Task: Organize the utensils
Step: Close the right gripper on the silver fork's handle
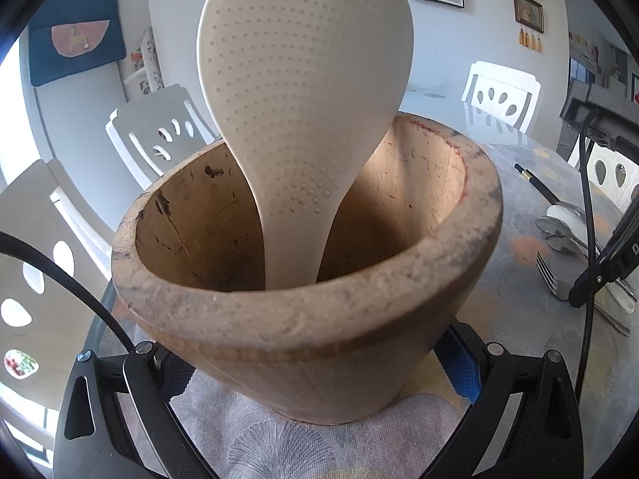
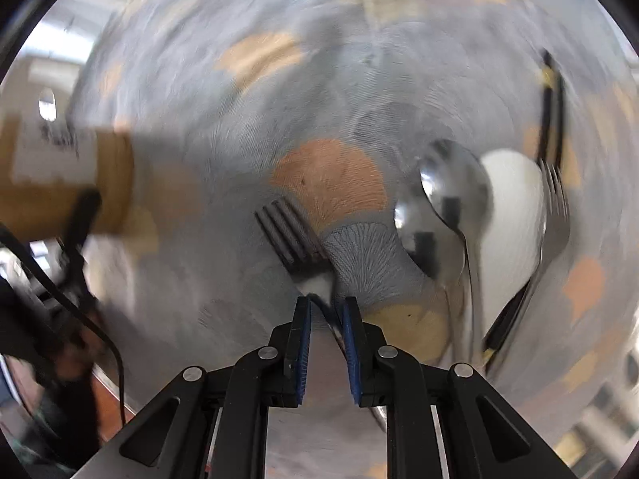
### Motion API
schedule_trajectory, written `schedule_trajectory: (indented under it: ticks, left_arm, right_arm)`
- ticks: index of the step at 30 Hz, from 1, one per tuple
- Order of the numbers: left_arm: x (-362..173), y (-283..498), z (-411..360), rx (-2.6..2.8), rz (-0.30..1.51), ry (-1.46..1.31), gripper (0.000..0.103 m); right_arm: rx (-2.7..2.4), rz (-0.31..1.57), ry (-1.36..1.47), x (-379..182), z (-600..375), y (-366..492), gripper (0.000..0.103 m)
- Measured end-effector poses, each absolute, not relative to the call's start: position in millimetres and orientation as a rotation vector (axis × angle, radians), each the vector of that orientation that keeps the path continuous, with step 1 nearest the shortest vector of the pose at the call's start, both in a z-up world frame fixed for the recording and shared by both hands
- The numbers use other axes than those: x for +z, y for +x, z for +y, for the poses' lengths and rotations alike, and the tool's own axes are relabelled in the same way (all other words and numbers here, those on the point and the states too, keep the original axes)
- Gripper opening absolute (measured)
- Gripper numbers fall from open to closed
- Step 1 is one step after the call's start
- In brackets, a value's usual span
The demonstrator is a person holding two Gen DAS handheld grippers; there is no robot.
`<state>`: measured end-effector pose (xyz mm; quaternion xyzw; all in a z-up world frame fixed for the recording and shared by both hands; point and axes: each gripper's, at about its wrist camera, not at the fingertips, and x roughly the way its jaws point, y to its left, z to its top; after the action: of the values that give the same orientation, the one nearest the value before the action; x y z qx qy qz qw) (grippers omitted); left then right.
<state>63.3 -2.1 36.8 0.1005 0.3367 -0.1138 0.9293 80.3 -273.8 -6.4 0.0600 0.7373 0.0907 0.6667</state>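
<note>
We see our left gripper [image 1: 315, 375] with its fingers [image 1: 463, 371] spread wide on either side of the wooden bowl [image 1: 319, 319], pads against its base, holding it on the table [image 1: 515, 279]. A white rice paddle [image 1: 303, 92] stands upright in the bowl. Our right gripper [image 2: 327, 311] points down at the table, its fingers [image 2: 302, 343] nearly closed on the handle of a fork [image 2: 289, 235]. Just beside lie two metal spoons [image 2: 451, 195], a white spoon [image 2: 515, 207], another fork [image 2: 555, 215] and dark chopsticks [image 2: 553, 103].
</note>
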Motion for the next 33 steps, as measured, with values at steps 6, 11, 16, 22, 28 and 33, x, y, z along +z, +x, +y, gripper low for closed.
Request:
schedule_trajectory:
  ticks: [6,11,16,22,28,33]
  left_arm:
    - [37.5,63.9,-0.3,-0.239,0.691,0.200,0.101]
    - [37.5,64.9,0.6,-0.240,0.692,0.200,0.101]
    - [38.4,63.3,4.1,-0.242,0.693,0.197,0.101]
    - [38.6,64.9,0.8,-0.241,0.694,0.201,0.101]
    - [37.6,66.9,-0.1,-0.242,0.696,0.202,0.101]
    - [37.0,67.3,-1.6,-0.241,0.698,0.204,0.101]
  right_arm:
    - [0.184,1.633,0.635,-4.9,-311.6,62.6,0.048]
    - [0.115,1.566,0.401,11.0,-307.2,56.8,0.048]
    - [0.148,1.618,0.147,-2.4,-297.0,45.8,0.049]
    - [0.092,1.652,0.216,-13.5,-273.6,36.7,0.044]
    - [0.123,1.599,0.448,-3.1,-300.8,22.8,0.040]
    - [0.105,1.394,0.150,34.3,-275.7,47.0,0.060]
